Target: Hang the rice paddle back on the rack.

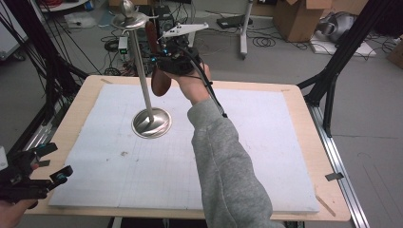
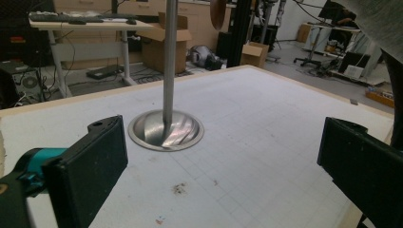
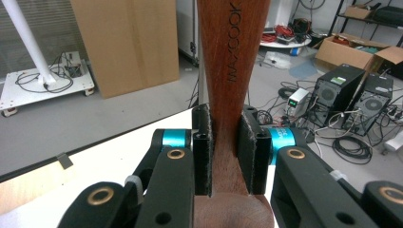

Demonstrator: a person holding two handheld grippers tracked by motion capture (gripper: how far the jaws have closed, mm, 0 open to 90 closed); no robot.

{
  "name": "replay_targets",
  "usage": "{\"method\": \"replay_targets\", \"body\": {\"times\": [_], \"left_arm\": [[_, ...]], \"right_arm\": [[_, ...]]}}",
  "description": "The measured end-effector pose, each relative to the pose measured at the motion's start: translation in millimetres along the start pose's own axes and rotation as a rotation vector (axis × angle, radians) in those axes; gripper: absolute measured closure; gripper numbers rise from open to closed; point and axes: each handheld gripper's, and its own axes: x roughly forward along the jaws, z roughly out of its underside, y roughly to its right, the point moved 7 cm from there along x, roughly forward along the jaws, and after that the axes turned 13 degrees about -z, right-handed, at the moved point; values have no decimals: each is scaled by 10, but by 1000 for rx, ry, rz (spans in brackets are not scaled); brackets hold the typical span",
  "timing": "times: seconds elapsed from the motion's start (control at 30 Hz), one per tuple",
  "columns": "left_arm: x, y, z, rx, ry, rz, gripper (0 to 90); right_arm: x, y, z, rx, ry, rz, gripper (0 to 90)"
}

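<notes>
While the wooden spoon (image 3: pixel 227 95) sits pinched at its handle, the right claw (image 3: pixel 227 152) has both black pads pressed flat against the reddish-brown wood, right in the centre of the right gripper view, with the handle running up out of the top of the frame and the letters MAYCOOK stamped along it. In the high view, that same wooden spoon (image 1: pixel 157 71) hangs in the upper middle of the frame, well above the tabletop (image 1: pixel 304 156), its rounded bowl end pointing down and its handle reaching up beside the top of the metal stand (image 1: pixel 142 76). Right claw (image 1: pixel 164 56) is up there too, carried by a hand in a grey sleeve (image 1: pixel 223 166) that rises from the bottom centre. I cannot tell whether the spoon touches the stand's top plate.

Just left of the spoon stands that metal stand, a slim upright pole on a round shiny base (image 2: pixel 165 130) planted on the white gridded mat (image 1: pixel 247 156) covering the tabletop. Something metallic rests on the stand's top plate at the upper left of the high view.

Down in the lower left corner, the left claw (image 1: pixel 45 164) is spread wide with nothing between its pads, hovering at the tabletop's near edge. Its own view shows the two pads far apart at either side, the stand's base centred beyond them.
</notes>
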Motion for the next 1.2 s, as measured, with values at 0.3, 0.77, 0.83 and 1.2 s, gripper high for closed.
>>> {"method": "replay_targets", "body": {"times": [0.3,0.77,0.83,1.2], "left_arm": [[-9,-1,5,-1,-1,-1,31],[-26,-4,17,-1,-3,-6,31],[-24,-3,19,-1,-4,-5,31],[-13,-4,32,-2,-9,-9,31]], "right_arm": [[33,7,5,-8,-6,11,776],[70,13,20,-6,-4,8,758],[76,10,20,-9,-2,5,729],[105,13,58,-10,20,29,515]]}}
